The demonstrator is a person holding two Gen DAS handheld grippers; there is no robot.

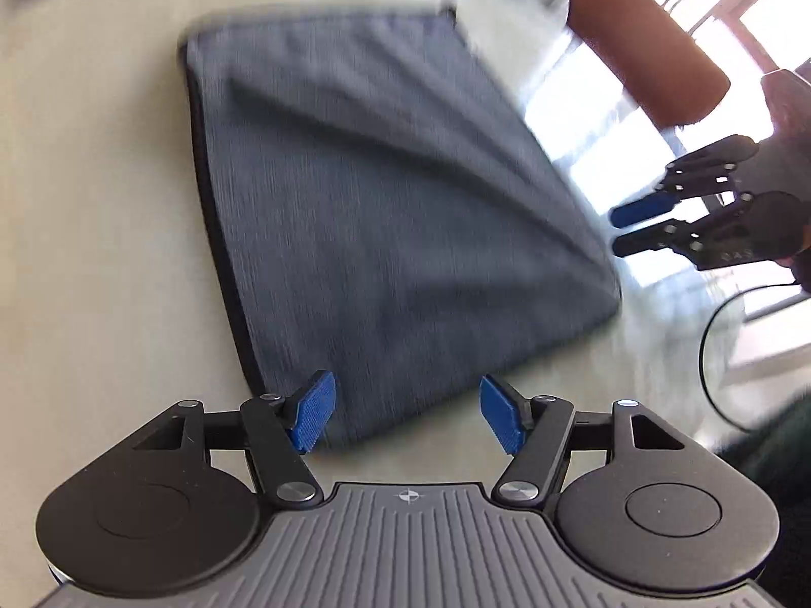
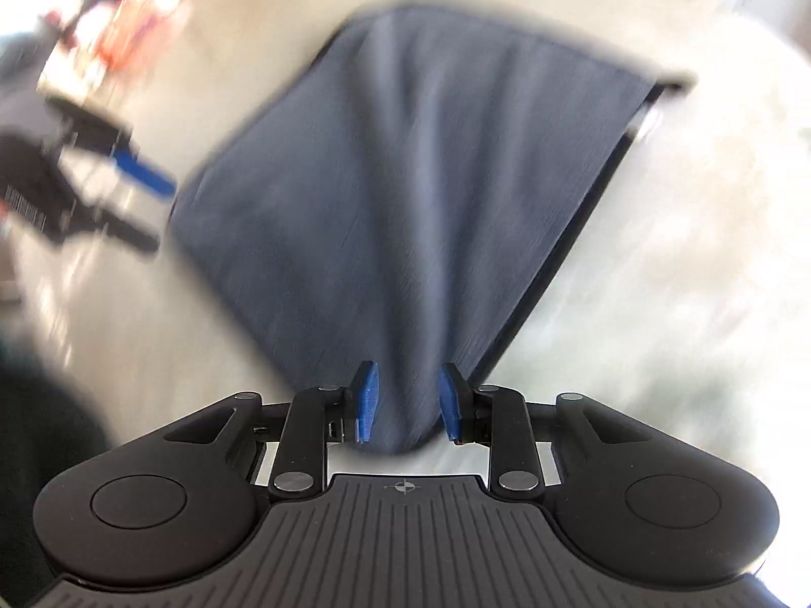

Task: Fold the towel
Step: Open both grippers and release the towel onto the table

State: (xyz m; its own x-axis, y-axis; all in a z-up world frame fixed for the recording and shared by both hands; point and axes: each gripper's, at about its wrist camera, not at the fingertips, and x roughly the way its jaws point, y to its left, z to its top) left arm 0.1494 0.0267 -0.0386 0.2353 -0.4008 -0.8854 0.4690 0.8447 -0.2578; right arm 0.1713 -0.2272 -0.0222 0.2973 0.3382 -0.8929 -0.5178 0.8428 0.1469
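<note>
A blue-grey towel (image 1: pixel 375 192) with a dark hem lies folded on the pale table, with soft creases across it. It also shows in the right wrist view (image 2: pixel 405 192). My left gripper (image 1: pixel 408 415) is open, its blue pads astride the towel's near corner. My right gripper (image 2: pixel 408 400) is open with a narrower gap, and the towel's near corner lies between its pads. The right gripper also shows at the right of the left wrist view (image 1: pixel 628 228), beside the towel's edge. The left gripper shows at the left of the right wrist view (image 2: pixel 152 207). Both views are motion-blurred.
The glossy pale table (image 1: pixel 101 253) spreads around the towel. A brown chair back (image 1: pixel 649 50) stands beyond the table's far right edge, before bright windows. A black cable (image 1: pixel 709 344) curves at the right. Blurred clutter (image 2: pixel 101 35) sits at the far left.
</note>
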